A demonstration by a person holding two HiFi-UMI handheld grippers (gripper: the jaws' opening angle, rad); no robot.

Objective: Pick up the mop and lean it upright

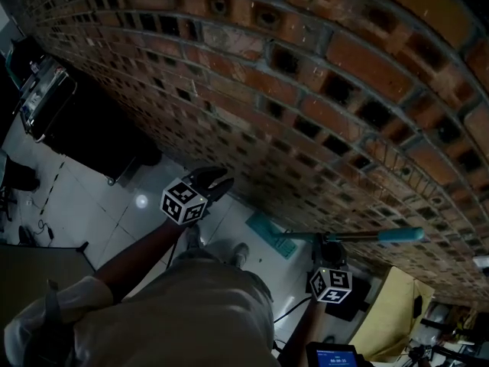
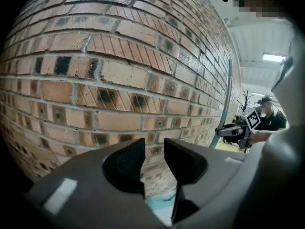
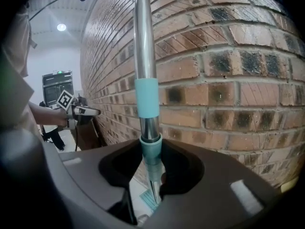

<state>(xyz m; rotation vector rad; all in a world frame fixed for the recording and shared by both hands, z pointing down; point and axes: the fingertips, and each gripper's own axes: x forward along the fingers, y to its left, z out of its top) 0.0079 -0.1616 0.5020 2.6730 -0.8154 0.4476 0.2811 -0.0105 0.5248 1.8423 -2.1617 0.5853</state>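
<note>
brick wall (image 1: 321,90) filled most of every view, with pale tiled floor (image 1: 99,212) at its foot and a dark cabinet (image 1: 84,121) standing near it at the far left. right gripper (image 3: 152,175) had its jaws closed on the mop (image 3: 145,80), pinching the pole (image 1: 367,235) low down, just under a teal collar (image 3: 151,144) where the bare metal tube ended. the pole rose upright in front of the bricks, very close to the wall; whether it touched the wall could not be told. its flat teal head (image 1: 269,234) lay on the floor by the wall's foot, between the two grippers in the head view. left gripper (image 2: 153,163) hung well apart from the mop, to its left, pointed at the bricks, its jaws a narrow gap apart with nothing between them, only wall behind
</note>
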